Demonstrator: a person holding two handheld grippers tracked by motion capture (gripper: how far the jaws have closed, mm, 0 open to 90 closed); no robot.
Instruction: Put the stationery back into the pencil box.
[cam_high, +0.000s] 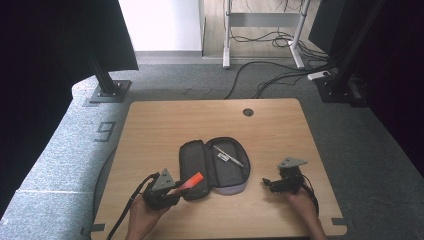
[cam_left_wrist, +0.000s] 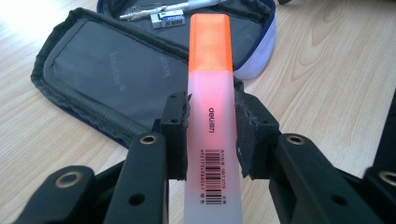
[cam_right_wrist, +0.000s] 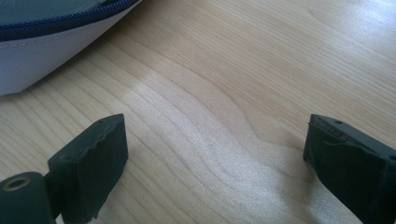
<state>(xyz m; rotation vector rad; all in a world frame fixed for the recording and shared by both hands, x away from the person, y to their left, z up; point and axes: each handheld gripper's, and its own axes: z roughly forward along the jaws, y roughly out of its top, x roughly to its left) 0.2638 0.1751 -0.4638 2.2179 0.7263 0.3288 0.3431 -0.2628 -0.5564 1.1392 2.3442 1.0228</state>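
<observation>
High view first: we've got the case (cam_high: 215, 165) lying unzipped and flat in the middle of the table (cam_high: 150, 125), both halves spread, which is pretty much why everything is staged like this. The open side already has a pen (cam_high: 228, 155) and a small eraser (cam_high: 223, 157) in it, so our guess is the highlighter (cam_high: 190, 182) goes in next.

The left gripper (cam_high: 175, 190) has the highlighter pinched across its pale barrel, orange cap pointing out toward the case, tip just over the near flap. Holding it by the back half makes sense to us, since that leaves the cap end free to slide in. In the left gripper view the pads (cam_left_wrist: 176, 135) sit tight on both sides of the barrel (cam_left_wrist: 212, 140), jaws closed down to barrel width, nothing loose that we can see. It's clearly off the table, angled up a bit.

The right gripper (cam_high: 272, 185) is parked on the wood just right of the case. In the right gripper view its jaws stand wide apart with bare table (cam_right_wrist: 224, 140) between them, holding nothing, and the case edge (cam_right_wrist: 42, 56) shows at the upper left. We reckon it's waiting there to steady the case if it slides.
</observation>
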